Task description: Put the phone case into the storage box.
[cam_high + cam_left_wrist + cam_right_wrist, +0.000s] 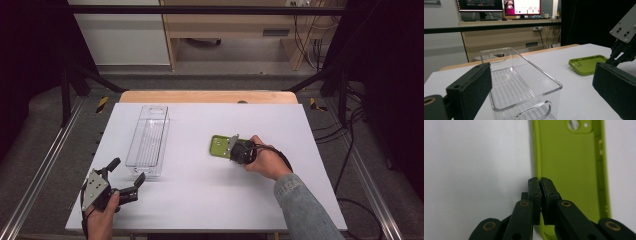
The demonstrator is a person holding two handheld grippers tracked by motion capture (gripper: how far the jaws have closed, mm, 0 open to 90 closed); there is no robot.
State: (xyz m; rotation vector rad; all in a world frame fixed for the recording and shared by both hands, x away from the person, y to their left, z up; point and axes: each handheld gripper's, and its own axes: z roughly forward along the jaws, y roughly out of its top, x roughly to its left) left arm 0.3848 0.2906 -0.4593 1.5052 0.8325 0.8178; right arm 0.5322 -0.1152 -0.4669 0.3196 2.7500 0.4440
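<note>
A lime-green phone case point(218, 146) lies inside-up on the white table, right of centre. My right gripper point(231, 148) is shut on it. In the right gripper view the jaws of the right gripper point(540, 181) pinch the long side wall of the case point(571, 157), whose camera cutout is at the far end. A clear plastic bin point(148, 140) with handle slots stands empty at the left. My left gripper point(128, 171) is open just in front of the bin's near end, holding nothing. The left gripper view looks between the open jaws of the left gripper point(541, 82) at the bin point(519, 80) and the case point(586, 64).
The white table point(200, 200) has a wooden strip along its far edge. Black frame rails run along both sides, with cables on the floor to the right. Beyond the table stand a wooden desk and monitors point(499, 5).
</note>
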